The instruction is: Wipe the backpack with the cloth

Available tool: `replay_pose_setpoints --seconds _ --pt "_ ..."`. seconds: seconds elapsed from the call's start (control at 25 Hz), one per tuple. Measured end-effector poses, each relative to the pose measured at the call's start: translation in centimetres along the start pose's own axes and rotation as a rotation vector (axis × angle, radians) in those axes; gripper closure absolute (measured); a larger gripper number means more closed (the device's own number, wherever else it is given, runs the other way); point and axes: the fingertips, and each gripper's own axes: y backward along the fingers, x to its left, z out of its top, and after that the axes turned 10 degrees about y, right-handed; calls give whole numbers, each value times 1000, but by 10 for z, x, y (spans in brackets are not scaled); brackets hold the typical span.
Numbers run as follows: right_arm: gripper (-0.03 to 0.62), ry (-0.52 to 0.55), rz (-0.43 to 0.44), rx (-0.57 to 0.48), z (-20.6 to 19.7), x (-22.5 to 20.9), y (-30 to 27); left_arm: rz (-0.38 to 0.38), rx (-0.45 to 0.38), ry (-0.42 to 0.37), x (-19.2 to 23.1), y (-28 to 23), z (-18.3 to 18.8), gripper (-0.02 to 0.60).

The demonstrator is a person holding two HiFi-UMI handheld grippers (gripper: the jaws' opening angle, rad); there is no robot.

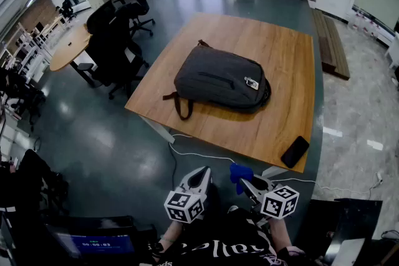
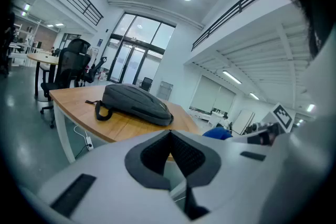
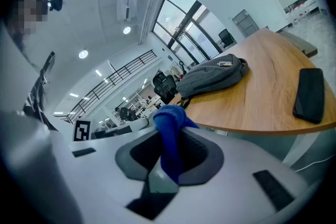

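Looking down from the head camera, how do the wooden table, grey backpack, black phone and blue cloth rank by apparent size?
1. Light wooden table
2. Grey fabric backpack
3. Flat black phone and bunched blue cloth: these look alike, and the cloth sits nearer the camera, so they stay unranked.

We cannot read the small label (image 1: 251,83) on the backpack (image 1: 218,78). The blue cloth (image 3: 169,119) vanishes lower down between the closed jaws of the right hand-held gripper (image 3: 171,153). The tabletop (image 3: 273,94) runs off that view's right edge.
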Motion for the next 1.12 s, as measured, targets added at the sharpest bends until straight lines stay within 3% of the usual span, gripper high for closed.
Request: replay_pose_setpoints --seconds 0.24,0.52,0.8,1.12 --pt "528 -1 -2 -7 43 -7 -73 -5 -14 -33 59 -33 67 583" --pt "528 31 67 22 93 5 -190 49 -57 -1 150 -57 141 583" --pt "528 50 92 52 127 2 -299 90 -8 32 227 -73 162 583" --pt "528 76 115 110 146 -2 -382 57 43 41 246 -106 171 583"
